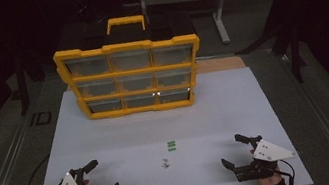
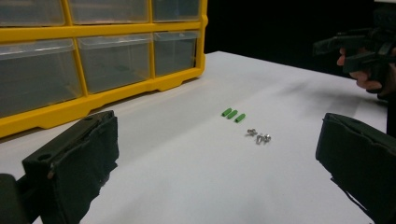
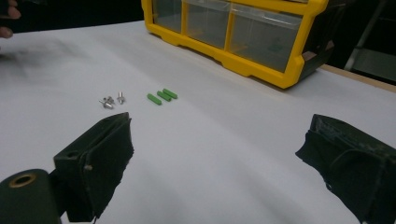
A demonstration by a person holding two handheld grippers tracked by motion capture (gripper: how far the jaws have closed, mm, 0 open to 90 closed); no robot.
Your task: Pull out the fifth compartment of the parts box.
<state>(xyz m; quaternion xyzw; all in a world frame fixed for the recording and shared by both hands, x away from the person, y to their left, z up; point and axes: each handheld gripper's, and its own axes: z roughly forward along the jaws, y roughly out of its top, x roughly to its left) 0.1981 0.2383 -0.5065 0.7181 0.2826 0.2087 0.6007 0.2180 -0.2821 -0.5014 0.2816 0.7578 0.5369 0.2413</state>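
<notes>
Both my grippers parked wide open at the near edge of the white table, nothing in either one.

My left gripper and right gripper sit low on my side, hands wrapped around them, jaws spread and pointing inward at each other (grey plates on top, tilted outward). Between them and a bit ahead: three little green pieces, and just nearer me a cluster of small metal screws. From the left gripper view I count the green pieces properly, screws beside them, which the high view blurs. The yellow drawer organizer stands well ahead at the far edge. Plenty of bare tabletop around the parts.
</notes>
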